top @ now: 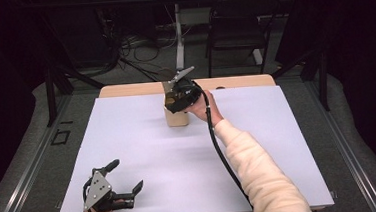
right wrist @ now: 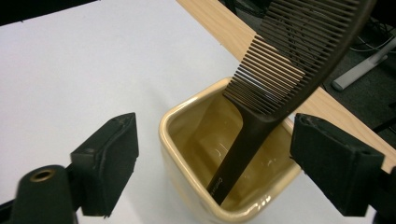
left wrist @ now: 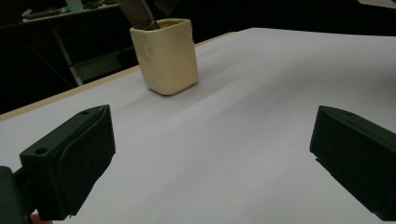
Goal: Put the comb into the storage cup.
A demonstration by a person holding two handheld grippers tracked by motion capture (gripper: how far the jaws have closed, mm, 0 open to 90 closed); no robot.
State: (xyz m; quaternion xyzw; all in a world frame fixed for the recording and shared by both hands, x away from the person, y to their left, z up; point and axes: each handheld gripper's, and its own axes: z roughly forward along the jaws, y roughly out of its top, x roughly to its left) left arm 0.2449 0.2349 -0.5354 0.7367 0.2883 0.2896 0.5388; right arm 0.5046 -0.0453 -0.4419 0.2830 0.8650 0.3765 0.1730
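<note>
Now the comb (right wrist: 280, 79) stands handle-down in the cream cup (right wrist: 187, 140), which sits near the far edge of the desk (top: 144, 154), about midway along it, on the white sheet that covers most of the top. The right gripper (top: 178, 99) hangs just over the cup's mouth with its jaws spread wide, one on either side of the comb and touching neither it nor the rim, so the comb looks set down and let go, leaning its toothed end against the far wall of the cup. To finish this well, I would lift that hand straight up and back, keeping the jaws parted until they are clear of the teeth, since the comb tilts toward the right-hand jaw and a sideways pull could catch it and tip the cup. The cup looks light and tall for its footing, so a brush against the rim might slide it toward the wooden strip along the far edge. The left gripper (top: 112, 189) rests near the near left corner, its jaws likewise spread with nothing between them, well apart from the cup and out of the way. Beyond the desk stand a dark chair (top: 235, 27) and loose cables (top: 132, 47) on the floor, none near the work.
</note>
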